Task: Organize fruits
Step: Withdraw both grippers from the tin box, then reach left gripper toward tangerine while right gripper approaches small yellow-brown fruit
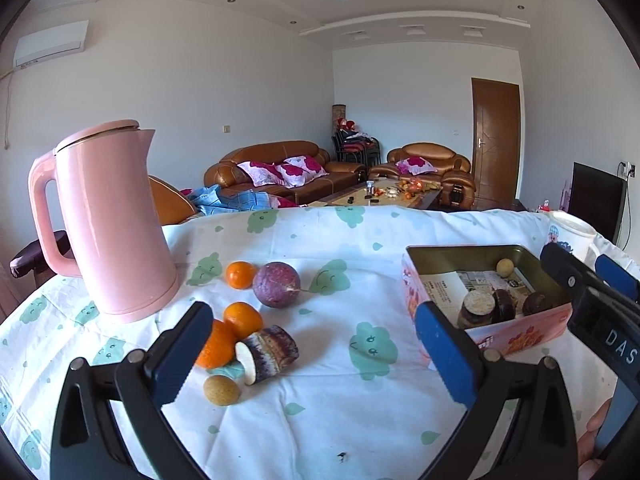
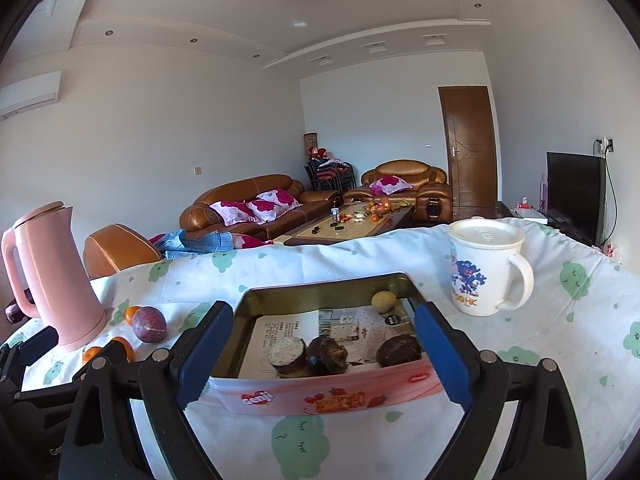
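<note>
Hovering over desk point(image 1: 320, 420): left hand-held gripper point(image 1: 316, 356) spread wide, empty; oranges point(image 1: 240, 275) at ten o'clock; right hand-held gripper point(image 2: 320, 354) apart, straddling tin point(image 2: 320, 396).

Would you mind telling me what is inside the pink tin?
The pink tin holds a small tan fruit, three dark pieces and printed paper lining it. The bottom beneath the paper is hidden.

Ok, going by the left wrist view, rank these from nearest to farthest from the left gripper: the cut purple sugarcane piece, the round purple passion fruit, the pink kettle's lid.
1. Cut purple sugarcane piece, just ahead of the left gripper, left of centre.
2. Round purple passion fruit, farther back.
3. Pink kettle's lid, farthest, high on the left.
</note>
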A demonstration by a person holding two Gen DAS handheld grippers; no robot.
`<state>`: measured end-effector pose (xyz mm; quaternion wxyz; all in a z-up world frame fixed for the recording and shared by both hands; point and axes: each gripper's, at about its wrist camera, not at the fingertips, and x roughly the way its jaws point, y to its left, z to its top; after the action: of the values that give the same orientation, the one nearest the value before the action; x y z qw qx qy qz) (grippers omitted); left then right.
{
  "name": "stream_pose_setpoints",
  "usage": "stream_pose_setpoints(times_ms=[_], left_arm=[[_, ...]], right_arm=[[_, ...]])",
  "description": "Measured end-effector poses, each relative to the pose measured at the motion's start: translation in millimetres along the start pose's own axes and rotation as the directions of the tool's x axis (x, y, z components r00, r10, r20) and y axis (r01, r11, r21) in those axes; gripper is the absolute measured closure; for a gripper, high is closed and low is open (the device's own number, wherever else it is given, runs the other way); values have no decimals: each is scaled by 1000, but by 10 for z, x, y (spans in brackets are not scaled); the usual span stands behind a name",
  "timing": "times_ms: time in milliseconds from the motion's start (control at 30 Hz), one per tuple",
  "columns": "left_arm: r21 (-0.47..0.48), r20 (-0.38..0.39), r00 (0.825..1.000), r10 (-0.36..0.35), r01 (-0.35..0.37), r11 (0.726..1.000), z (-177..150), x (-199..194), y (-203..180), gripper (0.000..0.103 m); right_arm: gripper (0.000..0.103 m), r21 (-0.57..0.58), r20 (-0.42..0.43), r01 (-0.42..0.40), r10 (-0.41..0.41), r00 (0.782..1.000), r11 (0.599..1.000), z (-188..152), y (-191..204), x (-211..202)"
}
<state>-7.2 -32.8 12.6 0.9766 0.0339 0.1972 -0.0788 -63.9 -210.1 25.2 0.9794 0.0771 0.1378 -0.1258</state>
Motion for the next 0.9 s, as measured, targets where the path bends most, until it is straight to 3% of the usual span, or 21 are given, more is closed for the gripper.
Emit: stream_pose_setpoints(times_ms=[533, 733, 900], left_arm=[[-8, -36, 997, 69, -69, 998, 4, 164, 692, 0], [72, -103, 979, 178, -171, 983, 6, 384, 1060, 0], [-19, -172, 967, 187, -193, 981, -14, 522, 1470, 0]], right_arm=[[10, -23, -33, -90, 90, 995, 996, -90, 737, 51], [10, -29, -78, -145, 142, 987, 989, -126, 990, 118], [10, -46, -149, -193, 184, 971, 980, -174, 1214, 238]])
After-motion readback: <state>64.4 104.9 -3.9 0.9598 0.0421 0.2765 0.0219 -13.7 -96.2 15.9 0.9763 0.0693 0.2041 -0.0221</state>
